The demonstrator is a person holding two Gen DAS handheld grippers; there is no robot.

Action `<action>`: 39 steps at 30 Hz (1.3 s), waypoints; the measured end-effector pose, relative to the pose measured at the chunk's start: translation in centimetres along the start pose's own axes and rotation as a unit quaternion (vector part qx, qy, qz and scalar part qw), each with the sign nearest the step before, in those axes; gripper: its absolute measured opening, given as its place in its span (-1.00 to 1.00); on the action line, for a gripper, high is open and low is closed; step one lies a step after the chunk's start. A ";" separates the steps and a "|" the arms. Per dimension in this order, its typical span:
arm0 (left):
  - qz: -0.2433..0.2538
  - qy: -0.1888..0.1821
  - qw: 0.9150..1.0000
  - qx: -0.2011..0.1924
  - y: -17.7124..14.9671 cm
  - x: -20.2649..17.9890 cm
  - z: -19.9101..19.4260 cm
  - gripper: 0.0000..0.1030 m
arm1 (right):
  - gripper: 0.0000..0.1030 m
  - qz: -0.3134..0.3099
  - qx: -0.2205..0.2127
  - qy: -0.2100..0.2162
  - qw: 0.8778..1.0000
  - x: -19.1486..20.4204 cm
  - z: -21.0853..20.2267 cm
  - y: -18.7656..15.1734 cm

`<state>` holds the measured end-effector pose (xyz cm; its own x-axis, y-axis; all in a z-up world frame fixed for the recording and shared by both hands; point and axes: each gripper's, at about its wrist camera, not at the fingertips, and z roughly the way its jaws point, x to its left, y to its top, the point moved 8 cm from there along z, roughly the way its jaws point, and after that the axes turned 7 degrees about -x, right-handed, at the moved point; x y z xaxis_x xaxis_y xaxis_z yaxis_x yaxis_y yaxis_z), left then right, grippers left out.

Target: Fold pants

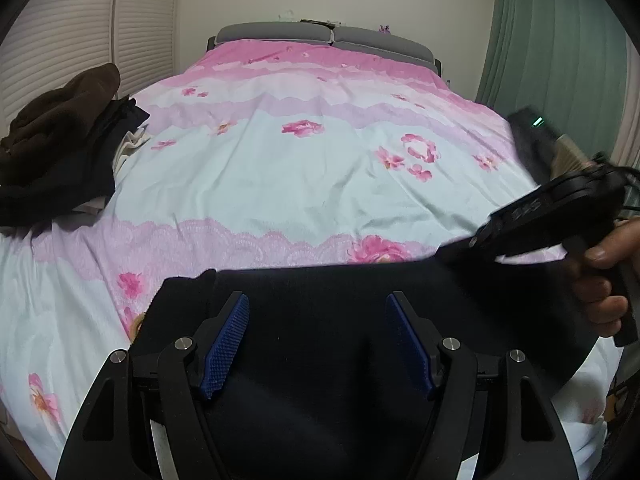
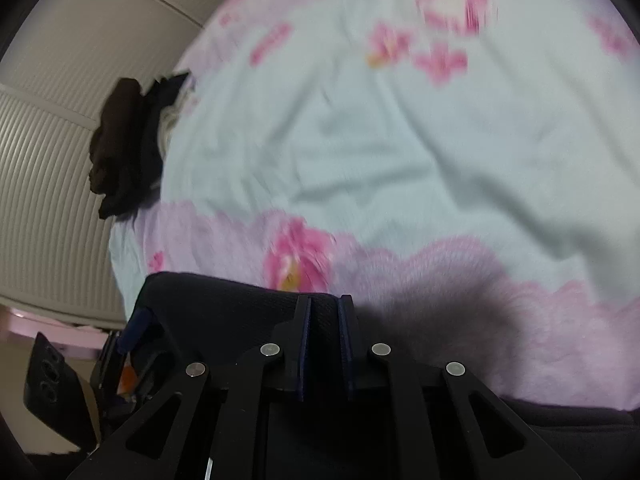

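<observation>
Dark navy pants point(image 1: 320, 320) lie across the near end of the bed. My left gripper point(image 1: 318, 308) is open above the pants, its blue pads point(image 1: 228, 340) wide apart with nothing between them. My right gripper point(image 2: 324, 308) is shut on the top edge of the pants point(image 2: 224, 300) and holds it up a little above the bedspread. In the left wrist view the right gripper point(image 1: 472, 245) reaches in from the right, held by a hand, at the pants' upper right edge.
The bed has a pink and pale blue floral bedspread point(image 1: 300, 168). A pile of brown and black clothes point(image 1: 60, 140) lies at its left edge, also in the right wrist view point(image 2: 124, 148). Louvered doors point(image 1: 60, 40) stand left, a green curtain point(image 1: 560, 40) right.
</observation>
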<state>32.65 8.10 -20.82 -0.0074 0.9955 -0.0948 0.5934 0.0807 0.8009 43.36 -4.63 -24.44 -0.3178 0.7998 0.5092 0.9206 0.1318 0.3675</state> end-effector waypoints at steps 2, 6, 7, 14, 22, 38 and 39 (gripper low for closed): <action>0.005 0.002 1.000 0.002 -0.3 0.0 0.0 0.36 | -0.75 -0.022 -0.028 -0.017 0.999 0.2 -0.3 0.2; 0.014 0.010 1.000 0.000 -0.5 0.1 0.1 0.36 | -0.71 -0.031 -0.026 -0.045 0.998 -1.5 2.2 -0.2; 0.016 0.014 1.000 -0.002 -0.5 0.2 0.1 0.36 | -0.65 -0.034 -0.029 -0.053 0.998 -1.8 2.7 -0.2; 0.016 0.035 0.999 0.001 -1.3 1.8 0.3 0.36 | -0.50 -0.057 -0.116 -0.091 0.988 -1.4 -2.3 1.1; 0.024 0.010 0.999 -0.039 -0.5 -0.8 -3.1 0.37 | 0.74 -0.026 -0.290 -0.192 0.937 -3.2 -16.9 -3.6; 0.124 -0.098 0.986 -0.058 -2.2 -18.3 -2.9 0.49 | 0.81 0.298 -0.336 -0.166 0.878 -18.5 -19.8 -16.0; 0.130 -0.097 0.985 -0.053 -2.5 -18.7 -2.6 0.49 | 0.81 0.314 -0.334 -0.144 0.877 -19.1 -19.1 -16.1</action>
<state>29.23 -10.63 -19.55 0.2927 0.9560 0.0188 0.4672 -0.1601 0.8696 30.29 -33.22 -25.23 0.3645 0.7191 0.5917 0.5251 -0.6834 0.5071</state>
